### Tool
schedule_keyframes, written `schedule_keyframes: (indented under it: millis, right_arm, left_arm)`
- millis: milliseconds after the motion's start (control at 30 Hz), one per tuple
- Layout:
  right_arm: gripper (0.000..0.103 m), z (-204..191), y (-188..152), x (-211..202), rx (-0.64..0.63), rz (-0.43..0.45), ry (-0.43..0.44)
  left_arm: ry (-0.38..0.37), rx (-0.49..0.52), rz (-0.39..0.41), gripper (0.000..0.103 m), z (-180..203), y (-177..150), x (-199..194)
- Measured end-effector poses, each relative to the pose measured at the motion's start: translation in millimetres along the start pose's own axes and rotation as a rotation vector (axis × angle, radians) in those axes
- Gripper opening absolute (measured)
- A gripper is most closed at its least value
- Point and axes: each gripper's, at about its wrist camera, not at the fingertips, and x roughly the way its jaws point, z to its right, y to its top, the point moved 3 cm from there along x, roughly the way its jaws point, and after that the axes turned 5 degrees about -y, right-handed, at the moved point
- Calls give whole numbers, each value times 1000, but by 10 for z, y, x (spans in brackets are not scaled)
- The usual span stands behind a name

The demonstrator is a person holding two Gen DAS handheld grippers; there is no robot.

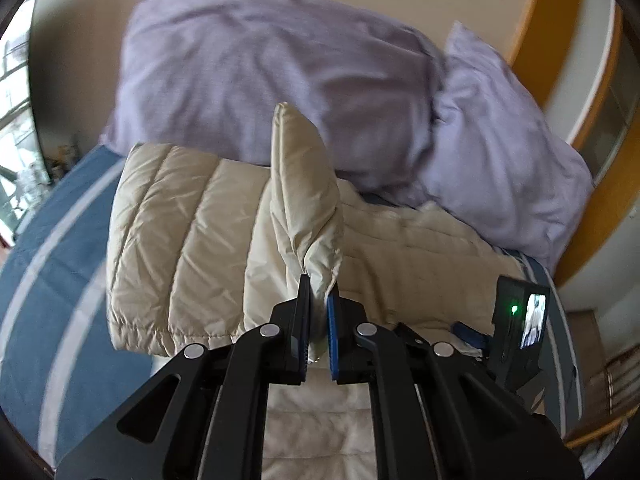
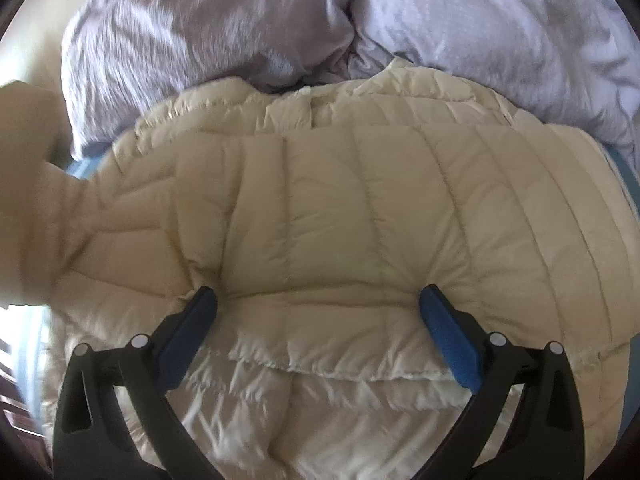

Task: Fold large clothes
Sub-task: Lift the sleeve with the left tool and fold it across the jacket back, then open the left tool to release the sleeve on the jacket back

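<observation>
A: Why is the left gripper (image 1: 319, 300) pinched so tight?

B: Its jaws are pressed together on a fold of the cream puffer jacket (image 1: 188, 248), probably a sleeve or hem corner, which stands up just ahead of the fingertips. Judging by that, it is carrying this part across the body of the jacket to make a fold.

A: And the right gripper (image 2: 318, 300)?

B: Spread wide, both fingertips pushed down into the jacket directly ahead of it. That looks like pinning the body flat on the bed (image 1: 48, 264) while the other side is folded over.

A: What can't be made out?

B: Beyond the jacket lie lilac pillows (image 2: 208, 28). The jacket's collar is hard to read, and a blurred cream mass at the right gripper's far left cannot be identified.
</observation>
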Motion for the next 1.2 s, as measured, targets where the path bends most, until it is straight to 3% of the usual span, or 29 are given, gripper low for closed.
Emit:
schedule_keyframes:
  millis: [167,533,800,967,1067,1200]
  right_arm:
    - [101,240,-61,-273,18,47,-27]
    - [101,803,-238,-425,-3,186,-242]
    - [101,921,-312,-418,30,194,-211]
    - [101,937,-349,-462,41,206,-200]
    - [101,942,-372,-472,44,206,-189]
    - [101,935,-385,-465,38,205,-184]
  left_arm:
    - [-71,43,-41,7,403,-64,225]
    - [-120,113,-139,7,969,-252,777]
    - [-162,145,-182,7,1192,-336,906]
    - [-144,159,-144,11,1170,-265,774]
    - [-94,150,-130,19,1017,-229,750]
    - [-11,154,-126,22,822,-233,818]
